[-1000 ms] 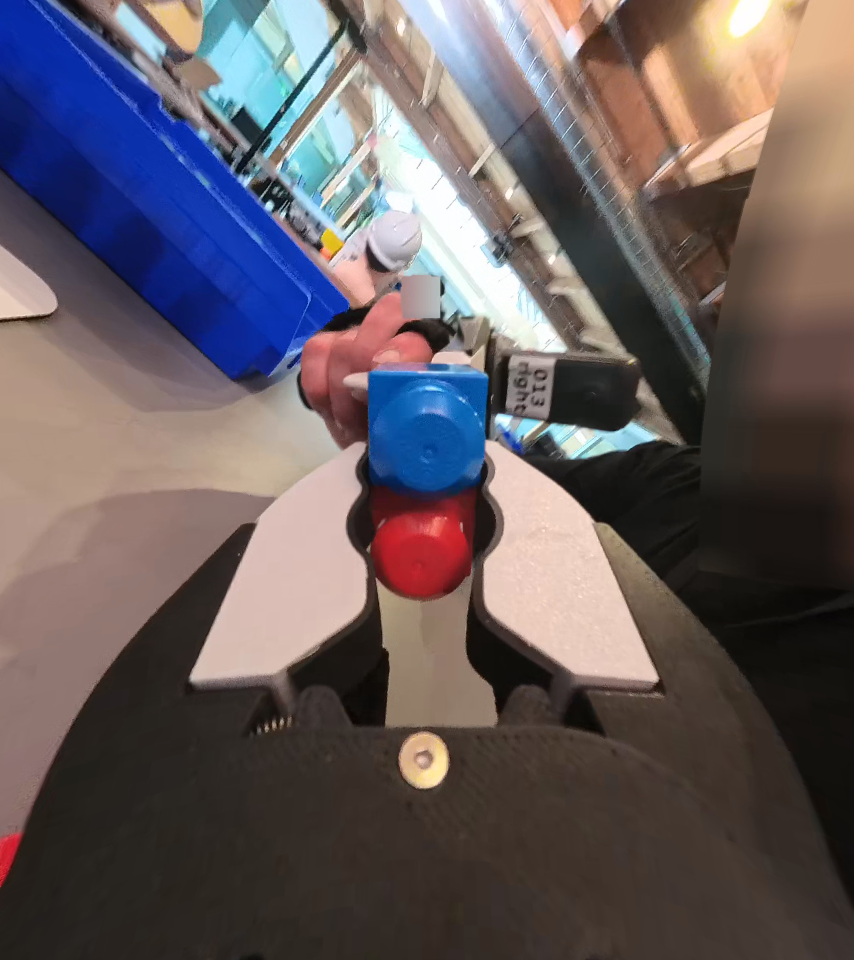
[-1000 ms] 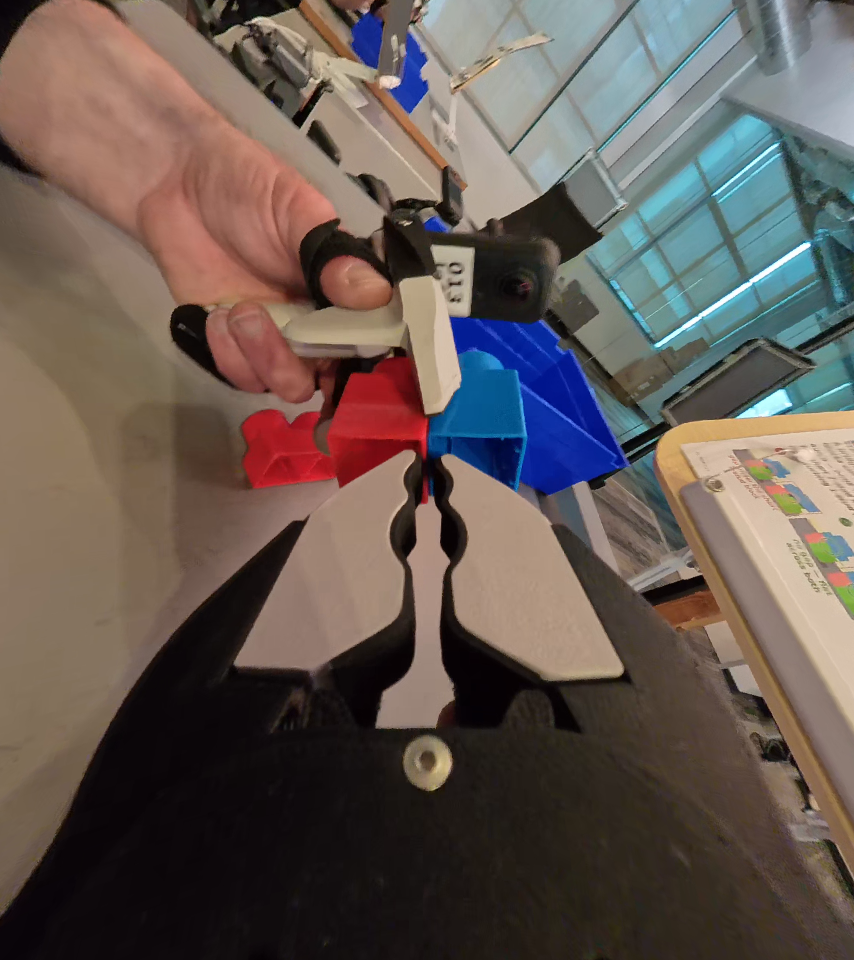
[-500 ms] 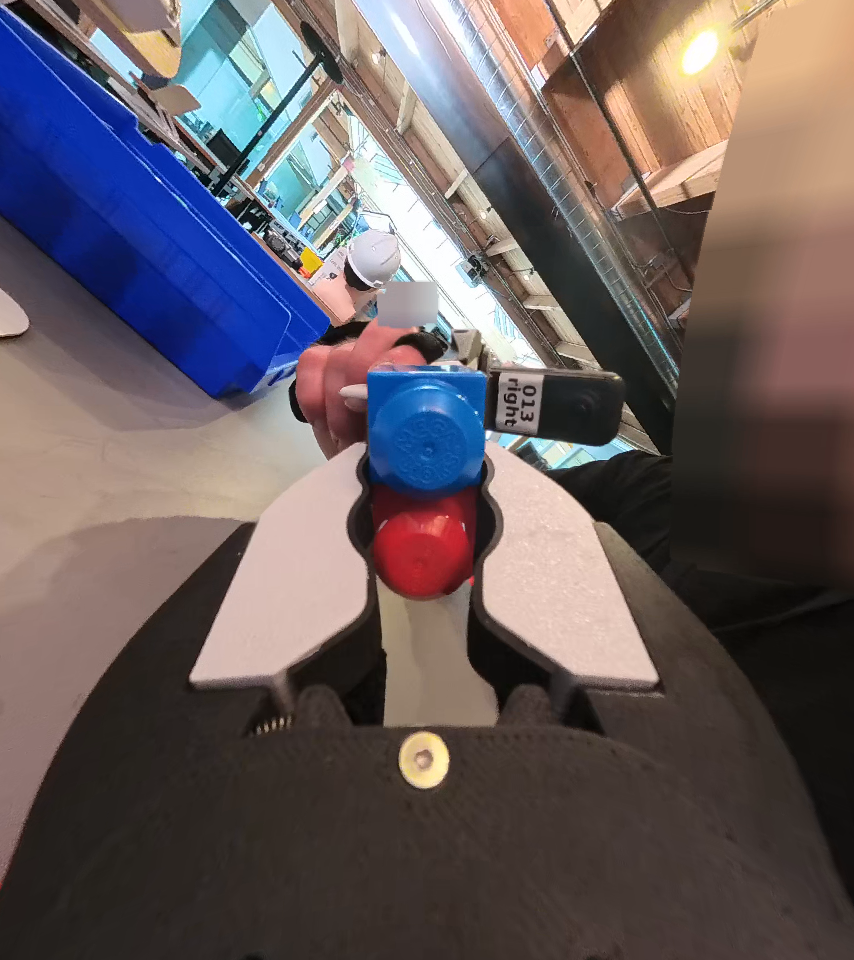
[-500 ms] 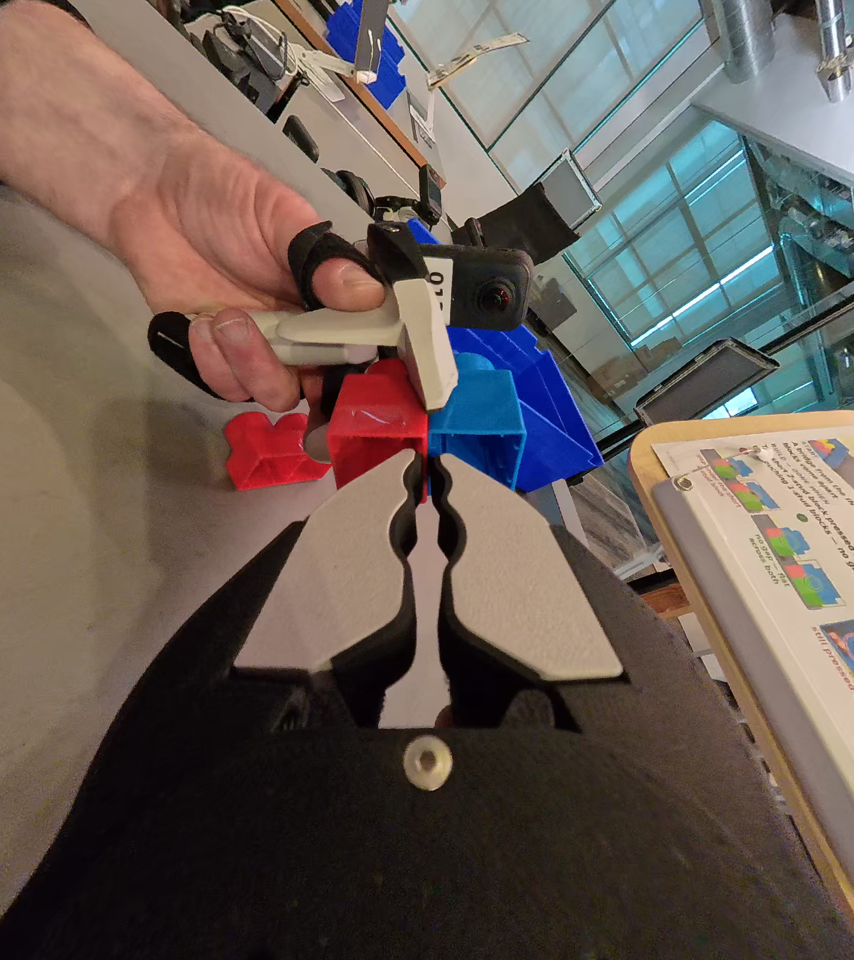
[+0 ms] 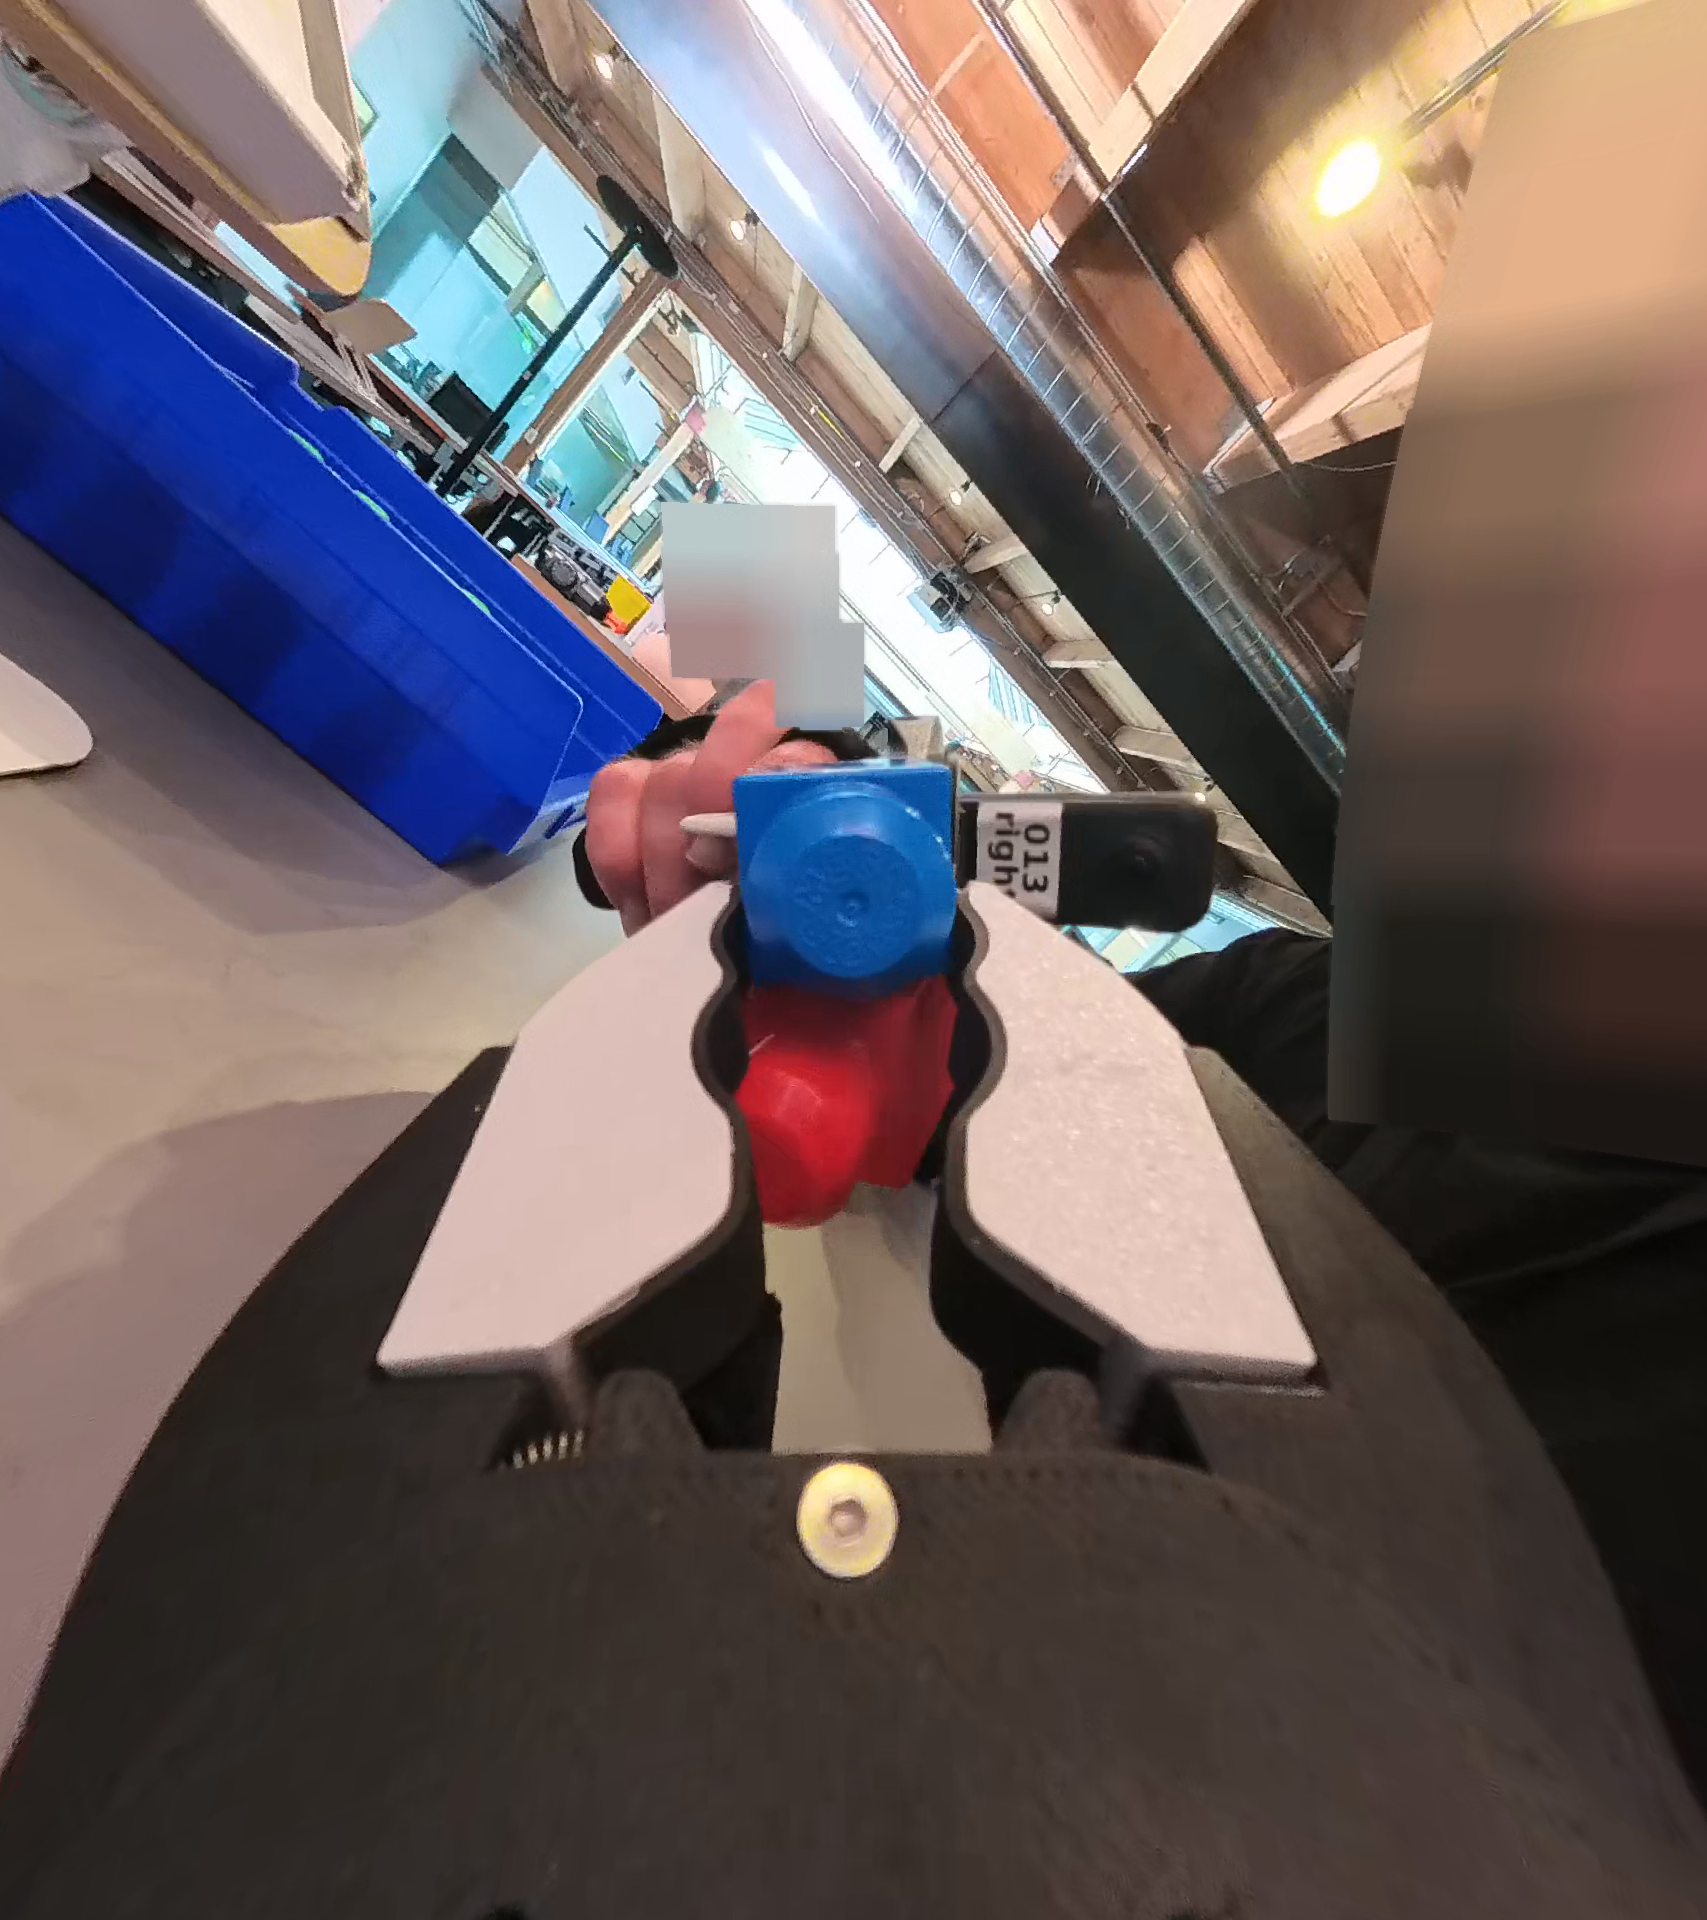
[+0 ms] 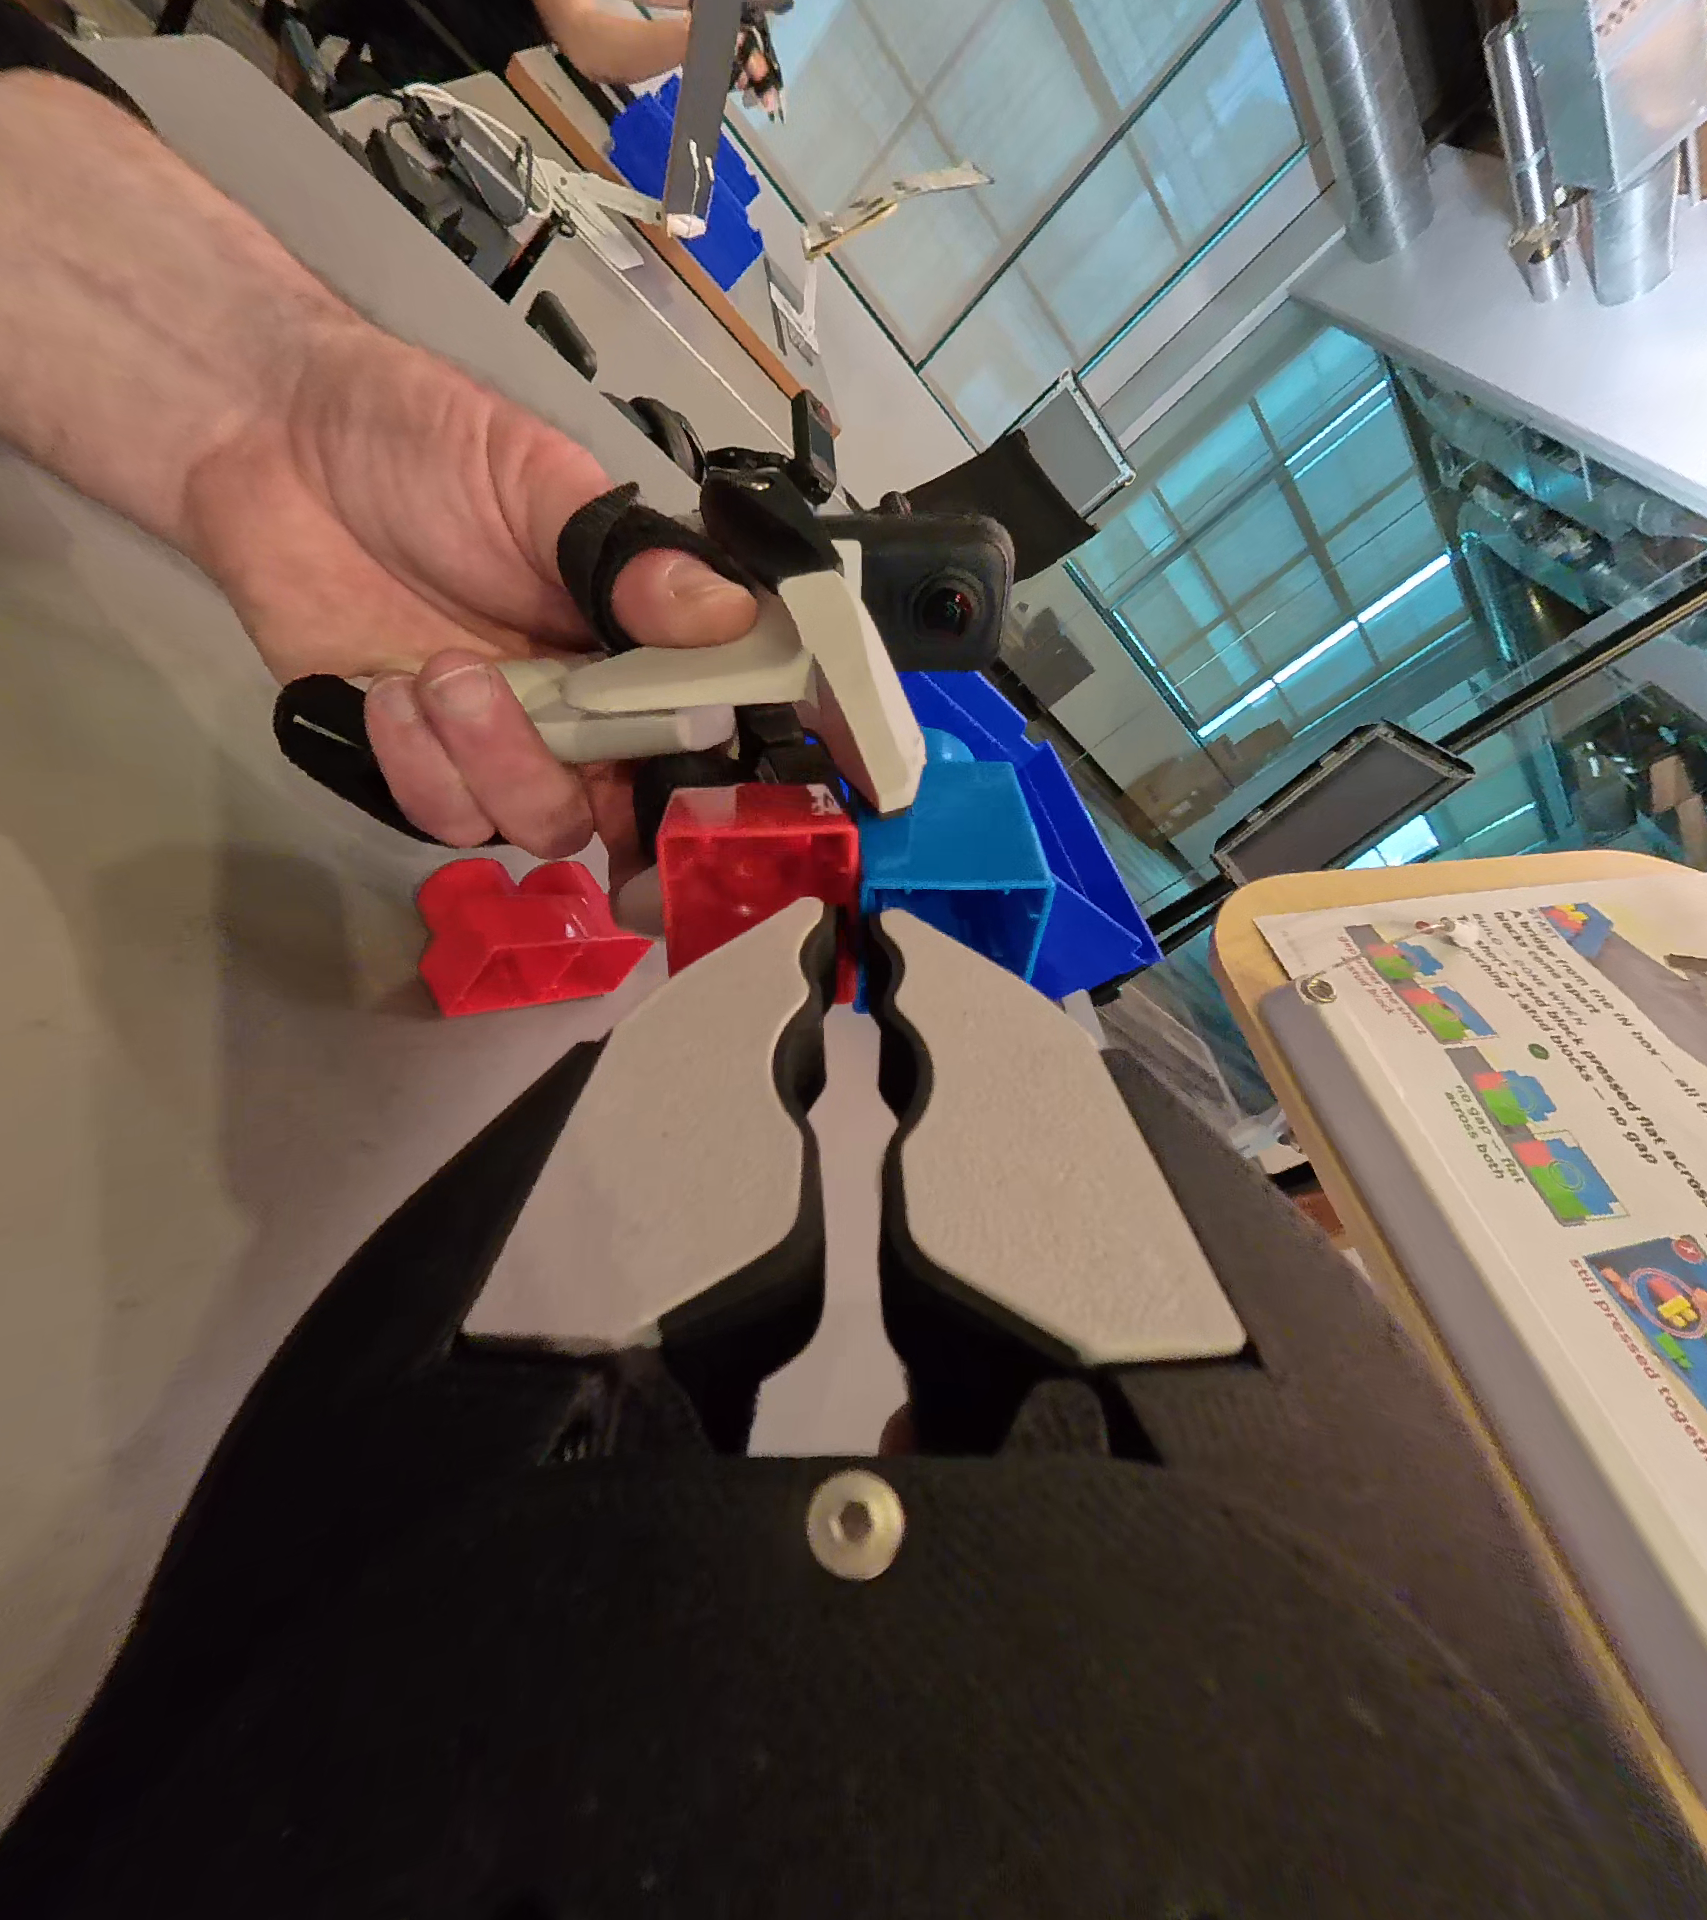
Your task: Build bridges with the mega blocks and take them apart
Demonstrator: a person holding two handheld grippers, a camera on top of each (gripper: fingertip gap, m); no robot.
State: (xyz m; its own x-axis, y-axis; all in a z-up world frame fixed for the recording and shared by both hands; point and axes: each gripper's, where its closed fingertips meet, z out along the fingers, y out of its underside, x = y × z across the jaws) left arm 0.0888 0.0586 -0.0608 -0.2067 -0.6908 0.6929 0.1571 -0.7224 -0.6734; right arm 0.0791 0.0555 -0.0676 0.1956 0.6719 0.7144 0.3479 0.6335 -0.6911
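the left gripper [image 5: 844, 940] pinches a blue block [image 5: 844, 883] and a red block [image 5: 828, 1112] joined side by side, its pale fingers [image 5: 620, 1122] pressed on both flanks. the right gripper [image 6: 849, 935] has its tips nearly together at the seam where those two blocks meet, though whether they nip a wall there i cannot tell. a second red block [image 6: 516, 935] lies on the grey table [image 6: 49, 935] at nine o'clock from them, with a blue bin [image 5: 257, 540] at ten o'clock in the left wrist view.

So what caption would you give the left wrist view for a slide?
Left gripper clamps a blue block and red block above a grey table.
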